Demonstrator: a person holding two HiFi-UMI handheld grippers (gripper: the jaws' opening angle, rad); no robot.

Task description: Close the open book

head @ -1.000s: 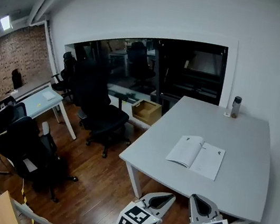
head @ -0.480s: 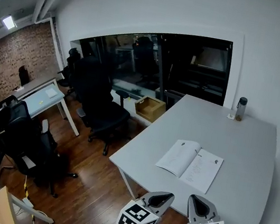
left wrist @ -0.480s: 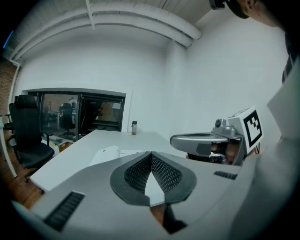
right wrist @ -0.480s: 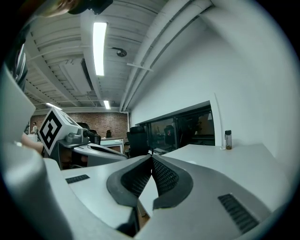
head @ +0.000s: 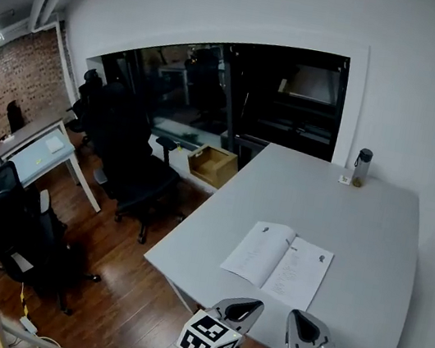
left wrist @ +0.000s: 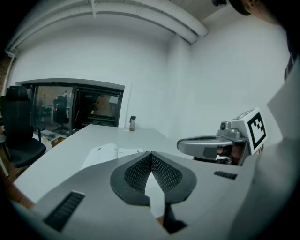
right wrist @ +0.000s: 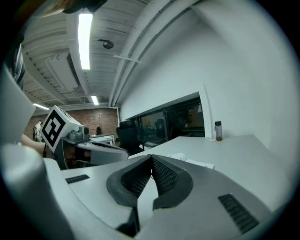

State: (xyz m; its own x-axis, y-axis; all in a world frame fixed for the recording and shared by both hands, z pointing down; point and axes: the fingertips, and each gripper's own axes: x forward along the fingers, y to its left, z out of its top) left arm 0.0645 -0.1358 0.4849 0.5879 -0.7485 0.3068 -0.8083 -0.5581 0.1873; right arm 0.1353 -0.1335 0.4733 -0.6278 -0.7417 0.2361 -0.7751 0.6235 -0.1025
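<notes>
Even, cool light is given by a ceiling tube (right wrist: 85, 40). Lines are bowed and corners blackened in both gripper views.

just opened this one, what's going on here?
A person holds a gripper in each hand. The left gripper and the right gripper sit side by side at the near edge of the grey table. Both have their jaws shut, with nothing between them. The book lies open and flat on the table, not yet touched. A bottle stands at the far corner.
</notes>
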